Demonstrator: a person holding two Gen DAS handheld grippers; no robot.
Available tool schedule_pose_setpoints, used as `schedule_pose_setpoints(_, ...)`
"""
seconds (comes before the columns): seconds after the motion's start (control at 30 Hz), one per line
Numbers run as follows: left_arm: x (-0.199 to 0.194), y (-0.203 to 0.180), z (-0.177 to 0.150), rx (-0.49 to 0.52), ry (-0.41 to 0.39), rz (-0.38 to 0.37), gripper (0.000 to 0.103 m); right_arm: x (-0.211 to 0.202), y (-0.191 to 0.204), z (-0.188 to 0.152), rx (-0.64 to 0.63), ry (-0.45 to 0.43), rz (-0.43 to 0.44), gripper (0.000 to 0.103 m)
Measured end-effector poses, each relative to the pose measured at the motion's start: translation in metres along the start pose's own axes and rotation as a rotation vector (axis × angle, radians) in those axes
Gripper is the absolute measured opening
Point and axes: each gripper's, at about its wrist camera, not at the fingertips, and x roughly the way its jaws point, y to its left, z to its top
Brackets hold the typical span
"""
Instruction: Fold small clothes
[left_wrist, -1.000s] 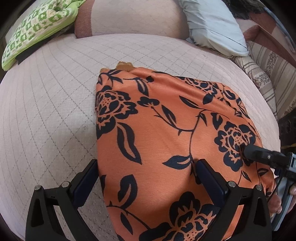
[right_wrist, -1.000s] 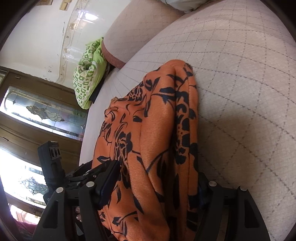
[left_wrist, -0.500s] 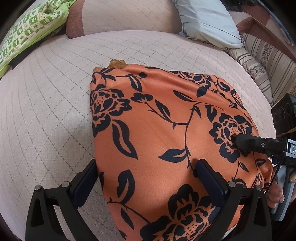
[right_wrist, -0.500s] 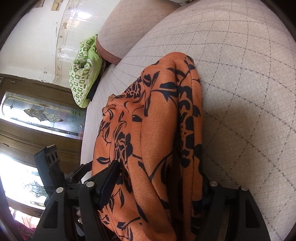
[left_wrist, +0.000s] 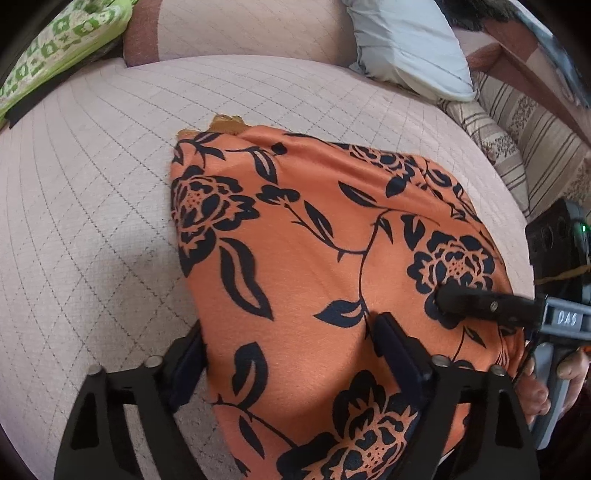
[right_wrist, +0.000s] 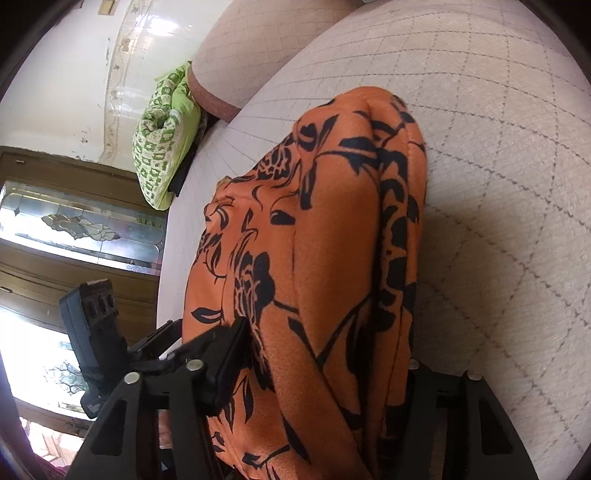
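Note:
An orange garment with a black flower print (left_wrist: 306, 258) lies folded on the quilted pink sofa seat (left_wrist: 92, 206). My left gripper (left_wrist: 291, 350) straddles its near left edge, jaws wide apart, cloth between them. My right gripper (right_wrist: 321, 354) straddles the garment's (right_wrist: 332, 236) near right folded edge, jaws wide apart with the cloth bunched between. One finger of the right gripper (left_wrist: 484, 302) shows in the left wrist view, resting on the cloth at the right. The left gripper's body (right_wrist: 96, 332) shows at the left in the right wrist view.
A green patterned cushion (left_wrist: 55, 44) lies at the sofa's far left, also in the right wrist view (right_wrist: 162, 140). A pale blue pillow (left_wrist: 406, 40) and striped cushions (left_wrist: 517, 136) sit at the back right. A glass-paned wooden door (right_wrist: 74, 229) stands beyond the sofa.
Both grippers have edged slightly along the garment; the right gripper's finger sits a little further left on the cloth. The jaws stay wide and the garment lies as before.

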Motion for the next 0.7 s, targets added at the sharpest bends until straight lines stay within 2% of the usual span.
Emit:
schedule_pose_setpoints(0.07, -0.002, 0.005, -0.001, -0.018, -0.014, -0.015, 0.078, 0.0, 0.006, -0.002, -0.013, -0.009, -0.012, 0.057)
schedule_pose_setpoints(0.2, -0.011, 0.014, -0.003, -0.043, -0.052, -0.039, 0.059, -0.005, 0.023, -0.007, -0.065, -0.043, -0.003, 0.051)
schedule_pose_setpoints(0.23, -0.014, 0.015, -0.003, -0.042, -0.058, -0.047, 0.057, -0.005, 0.031, -0.009, -0.093, -0.053, 0.0, 0.051)
schedule_pose_setpoints(0.47, -0.029, 0.029, -0.007, -0.056, -0.088, -0.098, 0.049, -0.01, 0.057, -0.015, -0.168, -0.114, -0.022, 0.05)
schedule_pose_setpoints(0.6, -0.051, 0.029, -0.008, -0.021, -0.175, -0.055, 0.048, -0.006, 0.082, -0.019, -0.244, -0.132, -0.015, 0.047)
schedule_pose_setpoints(0.7, -0.072, 0.045, -0.008, -0.047, -0.237, -0.051, 0.048, 0.004, 0.099, -0.021, -0.298, -0.124, -0.001, 0.047)
